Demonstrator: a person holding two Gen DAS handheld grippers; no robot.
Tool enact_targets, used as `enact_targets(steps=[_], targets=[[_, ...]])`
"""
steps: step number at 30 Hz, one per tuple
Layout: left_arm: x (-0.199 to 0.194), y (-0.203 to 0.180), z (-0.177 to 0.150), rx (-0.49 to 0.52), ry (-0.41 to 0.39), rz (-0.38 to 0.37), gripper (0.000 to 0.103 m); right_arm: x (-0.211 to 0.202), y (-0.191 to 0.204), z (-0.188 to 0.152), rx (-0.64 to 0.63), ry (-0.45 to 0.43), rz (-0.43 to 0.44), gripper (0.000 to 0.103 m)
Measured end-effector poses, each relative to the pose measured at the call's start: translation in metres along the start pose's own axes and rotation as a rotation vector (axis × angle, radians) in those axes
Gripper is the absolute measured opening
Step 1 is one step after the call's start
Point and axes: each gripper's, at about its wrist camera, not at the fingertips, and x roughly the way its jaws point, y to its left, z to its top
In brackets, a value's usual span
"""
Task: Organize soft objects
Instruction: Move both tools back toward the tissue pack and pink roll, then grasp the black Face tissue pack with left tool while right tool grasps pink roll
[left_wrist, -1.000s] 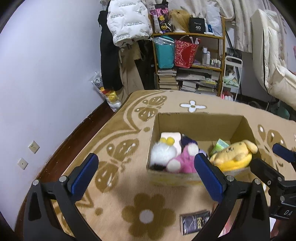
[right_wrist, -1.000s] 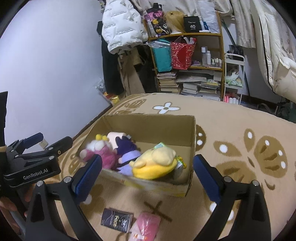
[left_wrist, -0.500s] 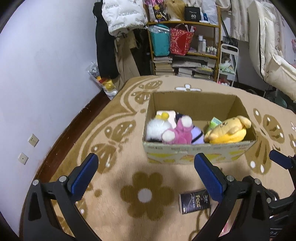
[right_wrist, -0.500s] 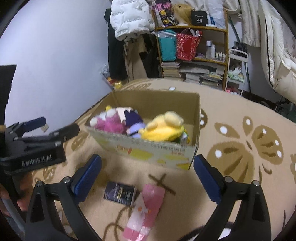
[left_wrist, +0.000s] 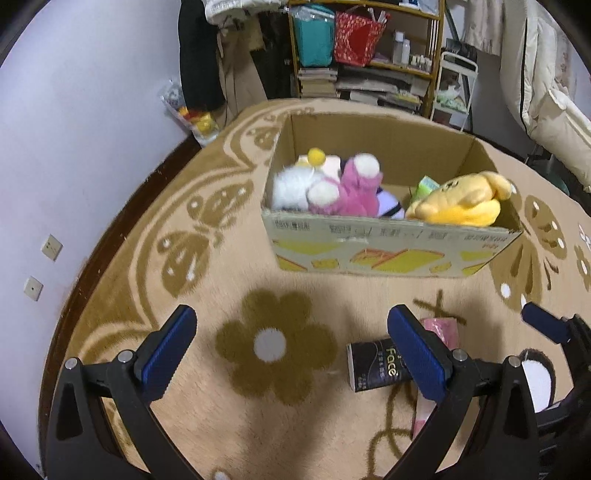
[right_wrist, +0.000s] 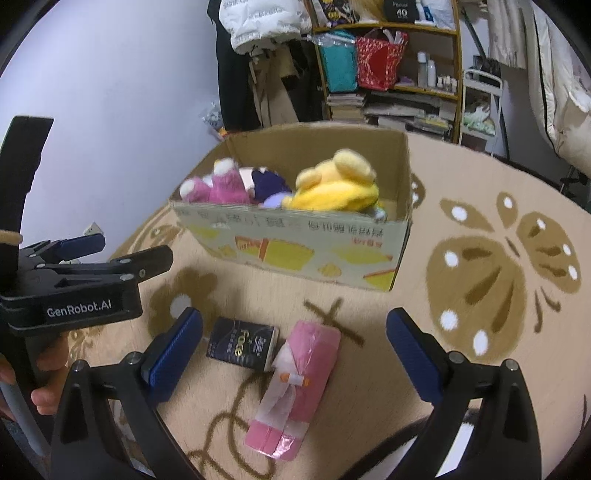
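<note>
A cardboard box (left_wrist: 388, 251) (right_wrist: 295, 251) on the carpet holds a yellow plush (left_wrist: 461, 199) (right_wrist: 332, 184), a pink plush (left_wrist: 354, 192) (right_wrist: 218, 184), a white plush (left_wrist: 291, 184) and a purple plush (right_wrist: 266, 184). A pink tissue pack (right_wrist: 299, 384) (left_wrist: 441, 328) and a black tissue pack (right_wrist: 242, 347) (left_wrist: 376, 365) lie on the carpet in front of the box. My left gripper (left_wrist: 291, 347) is open and empty above the carpet; it also shows in the right wrist view (right_wrist: 122, 254). My right gripper (right_wrist: 295, 350) is open and empty above the two packs.
A patterned beige carpet (left_wrist: 229, 229) covers the floor, with a purple wall (left_wrist: 92, 110) at the left. A shelf (right_wrist: 391, 55) with bags and books, hanging coats (right_wrist: 258, 55) and a white metal cart (left_wrist: 454, 85) stand behind the box.
Both grippers have drawn back from the box and tilted down, so the box looks farther off and the two packs on the carpet have come into view. Both stayed open.
</note>
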Motion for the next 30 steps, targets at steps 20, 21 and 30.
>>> enact_targets(steps=[20, 21, 30], targets=[[0.044, -0.029, -0.011, 0.065, 0.18, -0.053, 0.102, 0.061, -0.004, -0.032, -0.02, 0.258, -0.014, 0.069], [0.046, -0.03, -0.011, 0.069, 0.192, -0.063, 0.102, 0.063, -0.004, -0.033, -0.021, 0.265, -0.012, 0.069], [0.061, -0.041, -0.014, 0.099, 0.246, -0.086, 0.102, 0.083, -0.001, -0.038, -0.006, 0.31, 0.002, 0.063]])
